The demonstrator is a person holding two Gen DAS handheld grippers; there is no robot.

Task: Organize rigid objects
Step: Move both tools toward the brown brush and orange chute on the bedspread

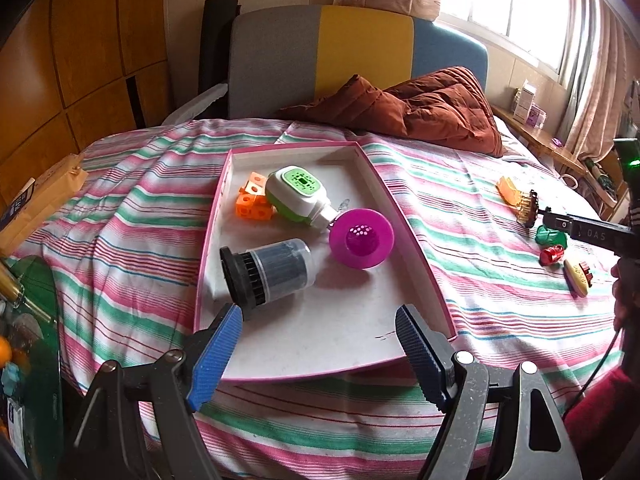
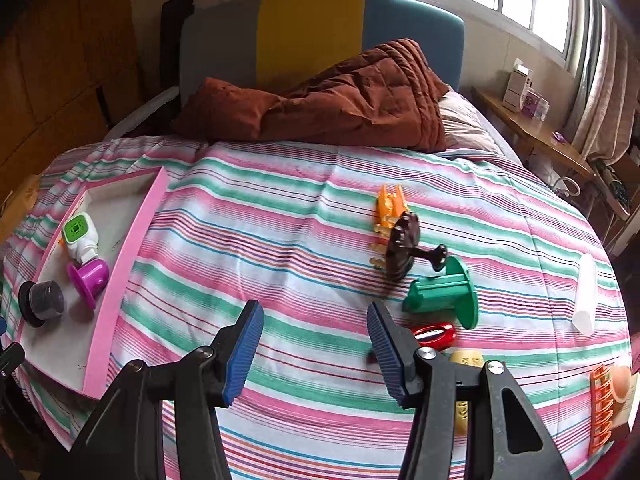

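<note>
While both grippers hover over the bed (image 2: 280, 216) with its striped cover, neither holds anything. The left gripper (image 1: 320, 350) stands wide apart above the near end of a pink-rimmed tray (image 1: 400, 208), with nothing between its blue pads. The right gripper (image 2: 316, 350) is parted at a middling width over bare striped cloth, empty too.

Inside the tray lie four things: orange linked cubes (image 1: 252, 200) at the far left, a white and green plug-in device (image 1: 298, 194) touching them, a magenta strainer cup (image 1: 362, 238) just beside the device's nozzle, and a clear jar with a black ribbed lid (image 1: 268, 276) on its side nearer the left gripper.

Well apart from the tray, on the cover to the right, loose pieces lie close together: an orange hair claw (image 2: 390, 206), a dark brown hair claw (image 2: 402, 246) touching it, a green spool (image 2: 444, 294) on its side, a red shiny piece (image 2: 434, 334) and a yellow piece (image 2: 466, 360) partly hidden behind the right gripper. An orange comb-like clip (image 2: 602, 408) sits at the far right edge, and a translucent white tube (image 2: 586, 296) lies alone beyond the spool. A brown quilt (image 2: 340, 100) is bunched at the headboard.
</note>
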